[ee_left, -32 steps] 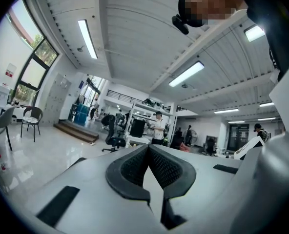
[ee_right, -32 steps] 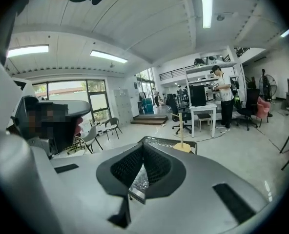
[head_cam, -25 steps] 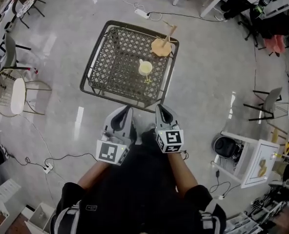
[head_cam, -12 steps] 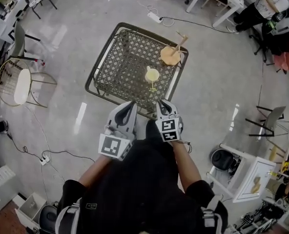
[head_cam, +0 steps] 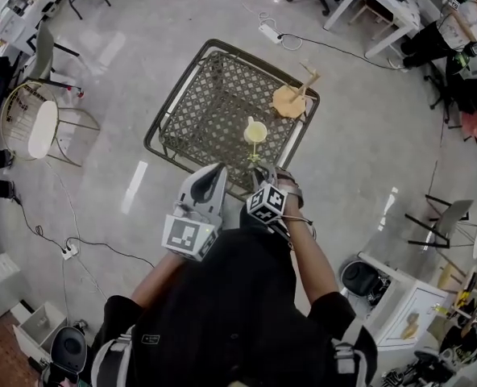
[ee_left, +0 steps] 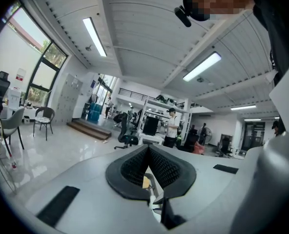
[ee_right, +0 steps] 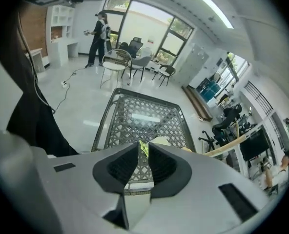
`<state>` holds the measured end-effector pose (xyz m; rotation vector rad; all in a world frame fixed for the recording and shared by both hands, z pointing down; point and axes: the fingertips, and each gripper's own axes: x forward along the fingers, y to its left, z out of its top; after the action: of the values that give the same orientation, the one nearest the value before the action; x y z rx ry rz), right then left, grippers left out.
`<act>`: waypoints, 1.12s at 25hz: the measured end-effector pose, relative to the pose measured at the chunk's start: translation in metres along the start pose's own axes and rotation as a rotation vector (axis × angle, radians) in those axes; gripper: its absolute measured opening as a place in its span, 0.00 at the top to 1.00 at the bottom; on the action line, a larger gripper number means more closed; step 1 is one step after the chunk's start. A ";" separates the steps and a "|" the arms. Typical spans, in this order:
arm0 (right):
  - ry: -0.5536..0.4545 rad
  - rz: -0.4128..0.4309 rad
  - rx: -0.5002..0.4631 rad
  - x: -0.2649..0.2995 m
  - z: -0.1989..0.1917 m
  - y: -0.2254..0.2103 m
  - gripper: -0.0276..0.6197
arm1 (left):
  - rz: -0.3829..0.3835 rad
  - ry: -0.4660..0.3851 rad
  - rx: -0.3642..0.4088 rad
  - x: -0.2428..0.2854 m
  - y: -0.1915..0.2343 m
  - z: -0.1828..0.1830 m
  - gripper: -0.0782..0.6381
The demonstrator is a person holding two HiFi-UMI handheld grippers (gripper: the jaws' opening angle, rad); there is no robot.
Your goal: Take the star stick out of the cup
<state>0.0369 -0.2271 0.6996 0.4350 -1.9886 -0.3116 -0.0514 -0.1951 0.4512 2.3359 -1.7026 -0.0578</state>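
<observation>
A cream cup (head_cam: pixel 255 131) stands near the front right of a dark metal lattice table (head_cam: pixel 209 107). The yellow-green star stick (head_cam: pixel 250 157) leans out of it toward me. My right gripper (head_cam: pixel 256 169) reaches in just short of the star. In the right gripper view its jaws stand a narrow gap apart, open, right gripper (ee_right: pixel 143 143), with the star stick (ee_right: pixel 144 150) showing at their tips and the cup (ee_right: pixel 160 141) just behind. My left gripper (head_cam: pixel 217 172) hangs at the table's front edge; in its own view the left gripper (ee_left: pixel 147 148) is shut and holds nothing.
A tan wooden disc with a stick (head_cam: pixel 290 99) lies on the table's far right corner. A round-seat chair (head_cam: pixel 42 127) stands on the floor to the left. A power strip (head_cam: pixel 271 33) and cables lie behind the table, and desks and office chairs stand further back.
My right gripper has moved forward over the table's front edge up to the star stick. The left gripper has moved little. The head camera has shifted, so the table sits a bit lower in view.
</observation>
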 end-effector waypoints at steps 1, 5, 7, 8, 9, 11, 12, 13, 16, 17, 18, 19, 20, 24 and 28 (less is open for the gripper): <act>0.013 0.010 -0.034 0.006 -0.002 0.001 0.88 | 0.004 0.002 -0.001 0.001 0.001 0.000 0.87; 0.062 0.050 -0.153 0.025 -0.011 0.008 0.85 | 0.016 0.007 -0.003 0.007 0.003 0.001 0.87; 0.078 0.053 -0.196 0.032 -0.015 0.009 0.83 | 0.022 0.009 -0.002 0.010 0.005 0.002 0.87; 0.084 0.054 -0.211 0.036 -0.017 0.010 0.83 | 0.025 0.010 -0.002 0.012 0.005 0.001 0.87; 0.087 0.056 -0.223 0.040 -0.019 0.011 0.82 | 0.028 0.011 -0.003 0.014 0.005 0.001 0.87; 0.094 0.065 -0.244 0.047 -0.024 0.012 0.81 | 0.033 0.013 -0.006 0.017 0.005 0.001 0.87; 0.098 0.068 -0.259 0.050 -0.025 0.013 0.81 | 0.036 0.014 -0.010 0.019 0.004 0.000 0.87; 0.102 0.068 -0.276 0.052 -0.026 0.012 0.81 | 0.039 0.017 -0.014 0.020 0.004 0.000 0.87; 0.110 0.067 -0.305 0.059 -0.028 0.011 0.80 | 0.047 0.019 -0.020 0.023 0.005 0.001 0.87; 0.109 0.069 -0.305 0.061 -0.029 0.011 0.80 | 0.050 0.019 -0.019 0.023 0.006 0.001 0.87; 0.108 0.070 -0.303 0.064 -0.029 0.011 0.80 | 0.053 0.019 -0.018 0.024 0.007 0.001 0.87; 0.107 0.069 -0.302 0.067 -0.030 0.011 0.80 | 0.057 0.019 -0.016 0.025 0.007 0.002 0.87; 0.108 0.069 -0.303 0.070 -0.032 0.011 0.80 | 0.060 0.019 -0.014 0.025 0.008 0.002 0.87; 0.108 0.057 -0.317 0.079 -0.035 0.010 0.81 | 0.074 0.025 -0.011 0.028 0.010 0.000 0.87; 0.106 0.025 -0.339 0.080 -0.032 0.007 0.87 | 0.083 0.028 -0.015 0.026 0.014 0.002 0.87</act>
<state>0.0318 -0.2568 0.7808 0.2047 -1.7927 -0.5864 -0.0561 -0.2240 0.4556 2.2426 -1.7771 -0.0220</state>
